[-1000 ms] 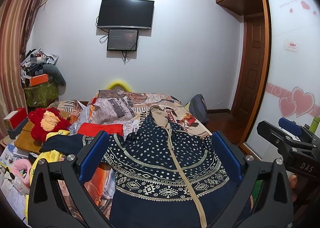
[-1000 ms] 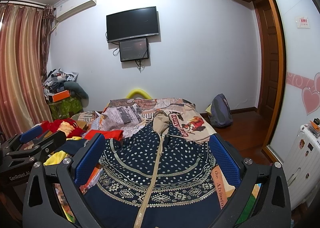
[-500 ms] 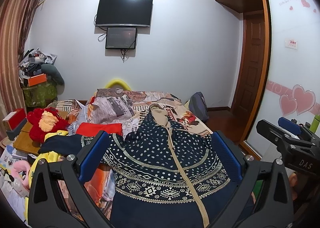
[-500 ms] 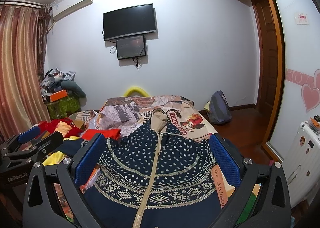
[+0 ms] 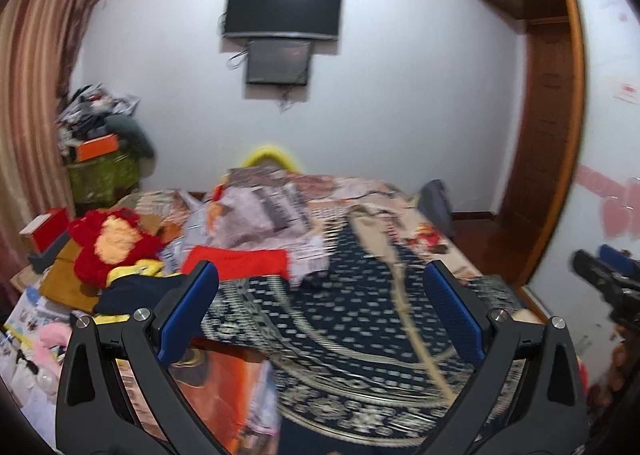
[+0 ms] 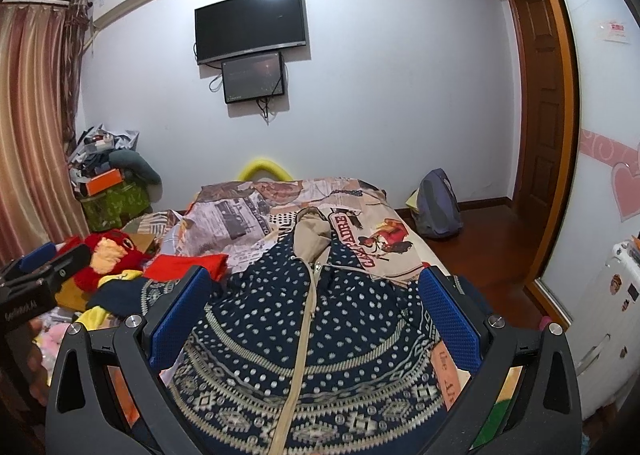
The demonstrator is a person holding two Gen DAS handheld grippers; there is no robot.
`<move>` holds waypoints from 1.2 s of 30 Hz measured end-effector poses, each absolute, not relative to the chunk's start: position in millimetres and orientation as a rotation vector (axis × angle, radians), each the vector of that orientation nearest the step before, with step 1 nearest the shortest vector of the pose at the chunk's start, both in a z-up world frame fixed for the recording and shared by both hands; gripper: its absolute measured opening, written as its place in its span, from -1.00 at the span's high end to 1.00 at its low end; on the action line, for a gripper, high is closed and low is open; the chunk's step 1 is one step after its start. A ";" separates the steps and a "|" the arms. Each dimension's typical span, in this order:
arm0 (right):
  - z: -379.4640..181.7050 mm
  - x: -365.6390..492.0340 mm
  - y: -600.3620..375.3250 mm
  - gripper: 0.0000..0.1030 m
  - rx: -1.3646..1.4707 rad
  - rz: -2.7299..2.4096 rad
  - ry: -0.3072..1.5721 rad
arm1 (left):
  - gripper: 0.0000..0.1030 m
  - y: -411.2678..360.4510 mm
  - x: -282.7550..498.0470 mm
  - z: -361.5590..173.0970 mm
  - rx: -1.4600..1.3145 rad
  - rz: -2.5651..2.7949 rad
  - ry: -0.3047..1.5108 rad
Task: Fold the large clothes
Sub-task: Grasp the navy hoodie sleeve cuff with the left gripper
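The navy patterned jacket (image 6: 304,339) lies spread flat on the bed (image 6: 376,231), filling the lower middle of both frames, zipper up, not yet folded. Left gripper (image 5: 320,319) and right gripper (image 6: 316,319) hover above it, jaws wide apart, empty.

The left wrist view blurs the patterned jacket (image 5: 352,315); its hem is cut off.
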State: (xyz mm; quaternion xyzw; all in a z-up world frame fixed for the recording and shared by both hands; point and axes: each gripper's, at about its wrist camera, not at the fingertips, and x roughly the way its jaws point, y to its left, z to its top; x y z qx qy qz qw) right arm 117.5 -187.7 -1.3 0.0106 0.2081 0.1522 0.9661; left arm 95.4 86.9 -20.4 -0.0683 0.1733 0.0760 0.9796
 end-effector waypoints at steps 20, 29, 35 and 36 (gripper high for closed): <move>-95.4 254.8 -115.4 -1.00 -0.175 0.348 0.722 | -0.99 327.3 176.9 -198.2 -0.556 0.301 0.794; -132.3 287.5 -99.4 -0.98 -0.181 0.375 0.853 | -0.71 406.0 176.8 -258.1 -0.886 0.267 0.808; -142.8 296.2 -96.5 -0.98 -0.180 0.370 0.886 | -0.64 443.7 182.5 -271.4 -0.991 0.229 0.748; -144.5 297.1 -96.9 -0.98 -0.180 0.369 0.893 | -0.63 449.5 185.0 -275.2 -1.013 0.229 0.748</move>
